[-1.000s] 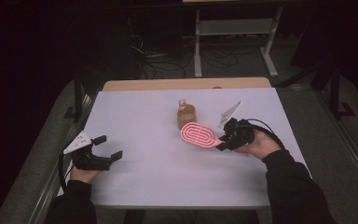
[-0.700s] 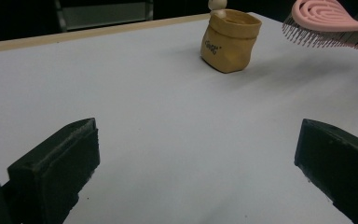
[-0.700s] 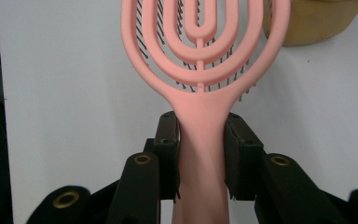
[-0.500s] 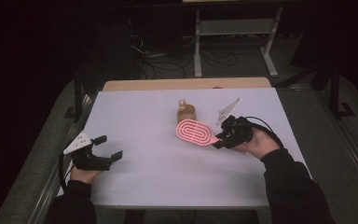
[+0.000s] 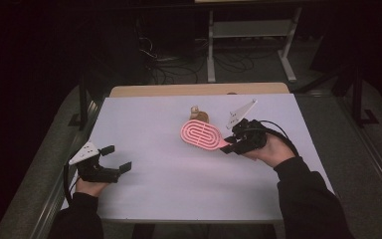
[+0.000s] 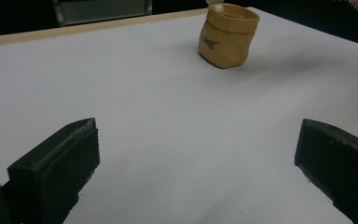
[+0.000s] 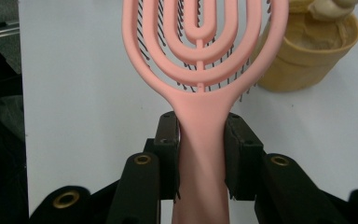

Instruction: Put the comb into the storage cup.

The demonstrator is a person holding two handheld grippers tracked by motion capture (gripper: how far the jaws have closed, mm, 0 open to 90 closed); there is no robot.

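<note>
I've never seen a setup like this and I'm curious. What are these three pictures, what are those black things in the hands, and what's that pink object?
A person sits at a white table and holds a hand-operated gripper in each hand; there is no robot arm. The high view looks down from above. The other two pictures come from cameras riding on each gripper, looking along its black jaws.

The left gripper rests near the table's left edge, jaws wide open and empty. The right gripper is shut on the handle of a pink hairbrush, an oval brush with open loops and dark bristles.

Behind the brush stands a small tan paper-like pouch with its rim rolled down and something pale inside, too unclear to name.
</note>
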